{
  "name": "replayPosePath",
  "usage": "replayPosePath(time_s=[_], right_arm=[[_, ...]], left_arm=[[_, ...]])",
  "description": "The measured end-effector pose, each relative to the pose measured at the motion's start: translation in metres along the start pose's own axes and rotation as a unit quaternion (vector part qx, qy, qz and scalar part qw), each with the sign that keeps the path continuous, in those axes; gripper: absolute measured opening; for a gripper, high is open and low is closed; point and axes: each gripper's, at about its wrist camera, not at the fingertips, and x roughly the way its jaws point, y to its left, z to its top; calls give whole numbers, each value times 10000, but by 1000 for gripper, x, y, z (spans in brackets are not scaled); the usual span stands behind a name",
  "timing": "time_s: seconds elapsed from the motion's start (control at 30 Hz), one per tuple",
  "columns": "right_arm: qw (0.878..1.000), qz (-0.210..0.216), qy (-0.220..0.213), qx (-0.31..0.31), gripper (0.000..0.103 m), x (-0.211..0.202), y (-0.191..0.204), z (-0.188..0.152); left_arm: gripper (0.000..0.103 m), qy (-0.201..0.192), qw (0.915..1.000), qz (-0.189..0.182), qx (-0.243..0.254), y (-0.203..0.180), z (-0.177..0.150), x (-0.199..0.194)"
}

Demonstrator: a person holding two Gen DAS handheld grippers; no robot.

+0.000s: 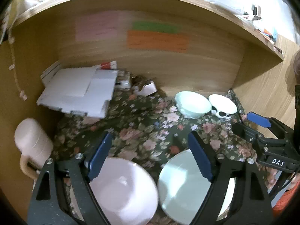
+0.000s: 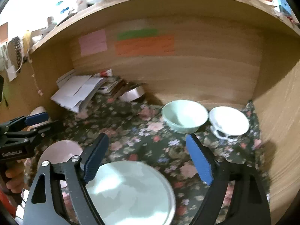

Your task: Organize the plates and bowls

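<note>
A pink plate and a pale green plate lie side by side on the floral cloth at the front. My left gripper is open above them, one finger over each plate. My right gripper is open over the green plate; the pink plate lies to its left. A pale green bowl and a white bowl with a skull pattern stand at the back right; both also show in the left wrist view, green and white.
The floral cloth covers a wooden desk nook with a back wall, side walls and a shelf above. A stack of white papers and a tape roll lie at the back left. A pink jug stands at the left wall.
</note>
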Motion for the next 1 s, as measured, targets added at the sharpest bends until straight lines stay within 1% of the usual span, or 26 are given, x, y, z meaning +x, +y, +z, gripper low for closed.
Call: replayPosePath(time_s=[0.13,0.33,0.57,0.67,0.73,0.77,0.83,0.87,1.0], right_arm=[[9999,-139,-42,67,84,6,-20,7],[9991,-306,25,306,84,31,-54,15],[9969,-281,364,640,83,78,-83,15],[9957,-301,514,711,80,101,-91,14],[9949,-318,632,719,70,117,-95,13],[9943,-321,708,737,68,125,-97,13],[9924,-333,851,822,61,140,-103,11],[9914,-336,925,864,59,148,-106,10],[9863,-351,1206,1065,47,173,-119,6]], left_arm=[[84,25,9999,-12,134,-17,15,15],[86,146,9997,-13,187,-32,33,45],[86,296,9988,136,371,-47,40,87],[86,343,9986,166,354,-51,46,105],[86,377,9985,188,348,-51,50,116],[86,404,9984,204,351,-51,51,121],[86,470,9980,218,375,-51,53,133],[86,498,9977,231,390,-50,53,138],[86,655,9961,308,511,-51,50,162]])
